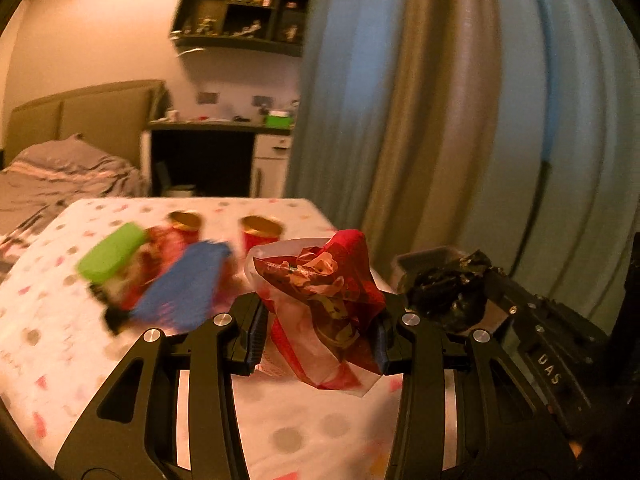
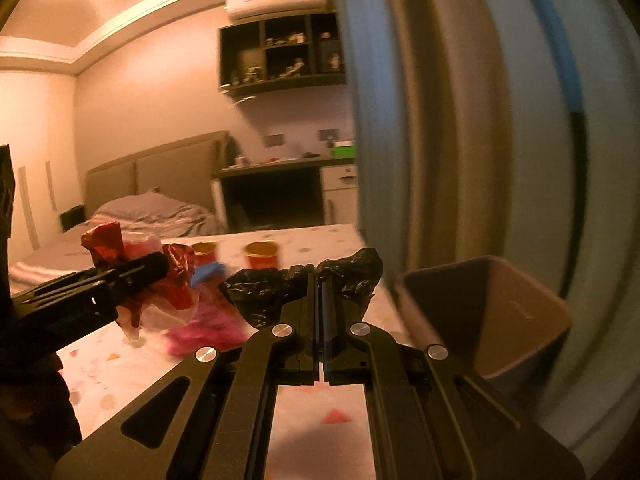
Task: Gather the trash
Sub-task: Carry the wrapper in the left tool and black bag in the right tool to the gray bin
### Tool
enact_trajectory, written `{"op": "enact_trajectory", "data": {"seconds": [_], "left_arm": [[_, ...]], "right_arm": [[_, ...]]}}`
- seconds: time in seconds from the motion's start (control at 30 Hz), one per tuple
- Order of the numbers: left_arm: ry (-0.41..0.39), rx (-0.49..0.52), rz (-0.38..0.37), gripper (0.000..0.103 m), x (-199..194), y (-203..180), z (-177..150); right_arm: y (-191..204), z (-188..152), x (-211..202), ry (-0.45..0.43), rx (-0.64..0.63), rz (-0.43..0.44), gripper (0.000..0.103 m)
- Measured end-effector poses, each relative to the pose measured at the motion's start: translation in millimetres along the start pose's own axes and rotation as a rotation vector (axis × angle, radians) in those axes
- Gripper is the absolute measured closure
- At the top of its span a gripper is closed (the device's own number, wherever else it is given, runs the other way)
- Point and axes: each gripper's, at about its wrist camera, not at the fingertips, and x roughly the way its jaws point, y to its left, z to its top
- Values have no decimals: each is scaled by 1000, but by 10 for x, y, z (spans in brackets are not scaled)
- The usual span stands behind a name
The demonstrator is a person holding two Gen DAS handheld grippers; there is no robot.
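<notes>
Wrapper, red and crumpled, clamped between left gripper pads above dotted table. Right gripper clenched on black bag; bin just right of it.

A bedroom in warm, dim light: a bed with a padded headboard against pale walls, a desk beside it and a dark wall shelf of what appear to be small figures. An air conditioner hangs above; blue-grey curtains fill the right.
</notes>
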Motion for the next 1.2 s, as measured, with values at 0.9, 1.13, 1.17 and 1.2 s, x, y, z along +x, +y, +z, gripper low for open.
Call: {"op": "enact_trajectory", "data": {"seconds": [0.9, 1.13, 1.17, 1.2], "left_arm": [[36, 135, -243, 63, 1634, -1528, 90], [62, 142, -264, 63, 1801, -1632, 46], [67, 140, -264, 63, 1831, -1635, 37], [72, 140, -266, 62, 1860, -1652, 33]], "right_arm": [[-1643, 68, 458, -37, 138, -315, 101], [-1731, 88, 599, -23, 146, -317, 101], [-1726, 121, 648, -21, 147, -318, 101], [-1744, 119, 669, -17, 150, -317, 101]]}}
